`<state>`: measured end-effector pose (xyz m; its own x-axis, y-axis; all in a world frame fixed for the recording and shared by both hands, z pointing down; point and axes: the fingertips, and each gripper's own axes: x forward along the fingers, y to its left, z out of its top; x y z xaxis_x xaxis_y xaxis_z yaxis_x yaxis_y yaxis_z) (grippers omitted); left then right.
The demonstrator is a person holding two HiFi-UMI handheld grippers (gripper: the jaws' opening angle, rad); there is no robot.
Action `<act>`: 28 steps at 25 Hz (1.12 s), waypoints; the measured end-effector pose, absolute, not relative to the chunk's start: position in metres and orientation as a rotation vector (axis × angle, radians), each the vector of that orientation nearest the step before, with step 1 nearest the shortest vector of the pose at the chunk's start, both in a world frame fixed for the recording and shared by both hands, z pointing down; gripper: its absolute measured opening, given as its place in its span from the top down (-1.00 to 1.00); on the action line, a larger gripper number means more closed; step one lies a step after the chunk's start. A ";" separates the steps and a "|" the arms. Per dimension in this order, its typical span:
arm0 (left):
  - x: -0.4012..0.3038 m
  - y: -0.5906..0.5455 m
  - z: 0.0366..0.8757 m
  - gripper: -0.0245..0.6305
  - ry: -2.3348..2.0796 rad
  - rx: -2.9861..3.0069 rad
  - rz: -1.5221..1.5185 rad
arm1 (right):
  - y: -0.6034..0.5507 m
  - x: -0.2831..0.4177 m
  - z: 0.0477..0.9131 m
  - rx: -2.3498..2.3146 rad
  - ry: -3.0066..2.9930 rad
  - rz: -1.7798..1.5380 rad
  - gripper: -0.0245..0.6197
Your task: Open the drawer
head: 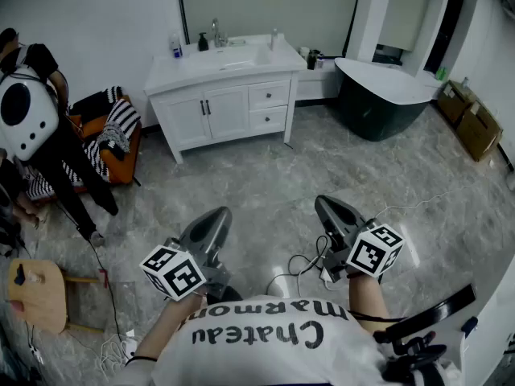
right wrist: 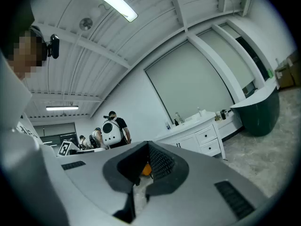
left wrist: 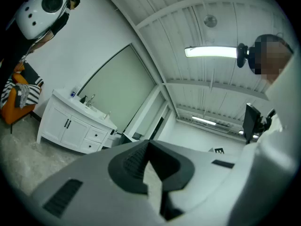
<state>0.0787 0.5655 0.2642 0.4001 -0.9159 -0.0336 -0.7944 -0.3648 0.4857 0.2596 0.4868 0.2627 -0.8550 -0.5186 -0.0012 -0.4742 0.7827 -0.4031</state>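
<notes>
Grey marbled floor (head: 265,187) lies open up to the white cabinet (head: 217,112) at 12 o'clock, hemmed by a dark bathtub (head: 378,107) at 1 o'clock and an orange chair (head: 122,158) and standing person (head: 44,131) at 10 o'clock; loose cables (head: 302,264) lie at 6 o'clock. Two stacked drawers (head: 269,95) in the cabinet's right half sit closed, fronts facing 6 o'clock, long axes running 9 to 3. Left tongs (head: 213,219) and right tongs (head: 330,207) are pinched together on nothing, well apart from the cabinet.

Two white drawers (head: 269,95), both shut, stacked at right of the vanity (head: 187,121).
</notes>
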 end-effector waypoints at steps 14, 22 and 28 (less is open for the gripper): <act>0.088 0.559 0.264 0.94 -1.477 2.274 -0.423 | 0.485 0.270 0.263 -0.791 2.846 -0.597 0.90; 0.084 0.544 0.269 0.94 -1.524 2.316 -0.420 | 0.474 0.266 0.273 -0.793 2.915 -0.495 0.89; 0.081 0.496 0.272 0.94 -1.358 2.392 -0.392 | 0.437 0.265 0.297 -0.953 2.936 -0.521 0.89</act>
<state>0.0806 0.4959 0.2719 0.4995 -0.8641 -0.0613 -0.7639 -0.4728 0.4392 0.2645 0.4368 0.2966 -0.8145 -0.5730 0.0913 -0.5694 0.7593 -0.3151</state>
